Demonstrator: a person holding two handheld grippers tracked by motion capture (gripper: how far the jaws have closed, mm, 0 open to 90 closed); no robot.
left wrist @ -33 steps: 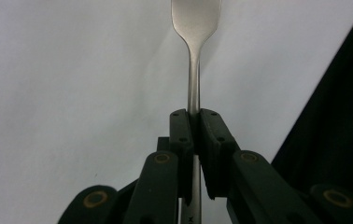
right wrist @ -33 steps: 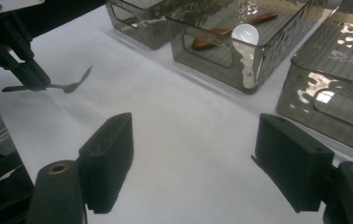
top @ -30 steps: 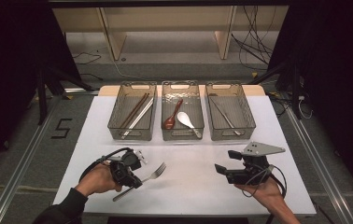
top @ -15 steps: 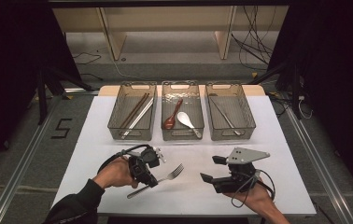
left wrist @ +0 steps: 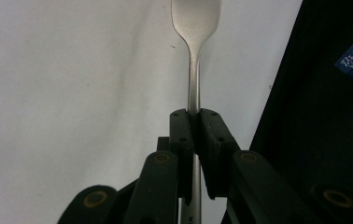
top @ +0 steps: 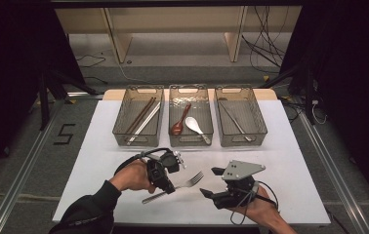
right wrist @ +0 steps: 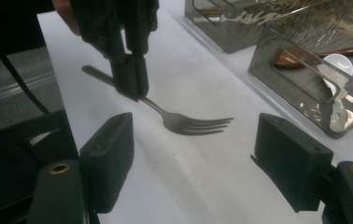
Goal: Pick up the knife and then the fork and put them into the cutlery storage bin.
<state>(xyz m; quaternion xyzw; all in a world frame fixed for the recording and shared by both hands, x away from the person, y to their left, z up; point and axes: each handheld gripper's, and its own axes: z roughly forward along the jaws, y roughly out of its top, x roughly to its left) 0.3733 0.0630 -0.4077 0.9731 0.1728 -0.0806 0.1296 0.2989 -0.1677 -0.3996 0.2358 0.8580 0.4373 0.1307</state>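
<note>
The left hand-held gripper (top: 169,181) clamped the fork (top: 188,184) by its handle above the desk (top: 295,161), while the right hand-held gripper (top: 211,181), beside the fork, gaped empty.

Occlusions and crops

Left gripper view: fork (left wrist: 194,56) tines cut off by the top edge, handle end hidden behind the jaws. High view: right hand (top: 256,212) cropped at the bottom edge; right bin (top: 241,116) contents too small to identify.

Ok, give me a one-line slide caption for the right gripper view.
Open right gripper faces a fork held by its handle in the left gripper above the white table.
</note>
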